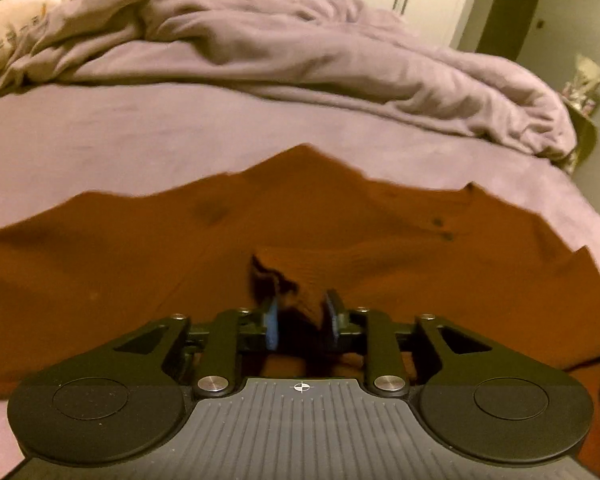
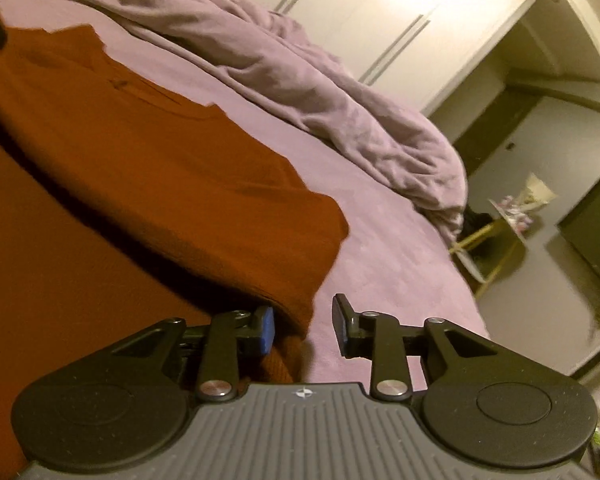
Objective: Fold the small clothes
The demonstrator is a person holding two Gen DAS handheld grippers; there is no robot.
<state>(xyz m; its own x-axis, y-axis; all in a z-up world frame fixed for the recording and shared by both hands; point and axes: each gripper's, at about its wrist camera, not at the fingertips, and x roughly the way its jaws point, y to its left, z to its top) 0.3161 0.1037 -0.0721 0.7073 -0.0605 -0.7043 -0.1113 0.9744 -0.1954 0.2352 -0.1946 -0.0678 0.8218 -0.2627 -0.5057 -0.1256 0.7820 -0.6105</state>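
Note:
A rust-orange knit top [image 1: 219, 240] lies spread on the purple bed sheet [image 1: 139, 132]. My left gripper [image 1: 302, 322] sits over the garment's near edge, its jaws a little apart with a raised fold of the fabric between the blue pads [image 1: 271, 326]. In the right wrist view the same top [image 2: 139, 168] lies to the left, its near layer folded over. My right gripper [image 2: 304, 326] is open at the garment's right edge; the left pad [image 2: 265, 330] touches the cloth, the right finger [image 2: 342, 326] is over the bare sheet [image 2: 380, 256].
A crumpled purple duvet [image 1: 340, 60] is heaped along the far side of the bed, with a cream pillow [image 1: 11, 36] at far left. White wardrobe doors [image 2: 380, 20] stand behind. A small side table [image 2: 496, 236] with items stands on the floor right of the bed.

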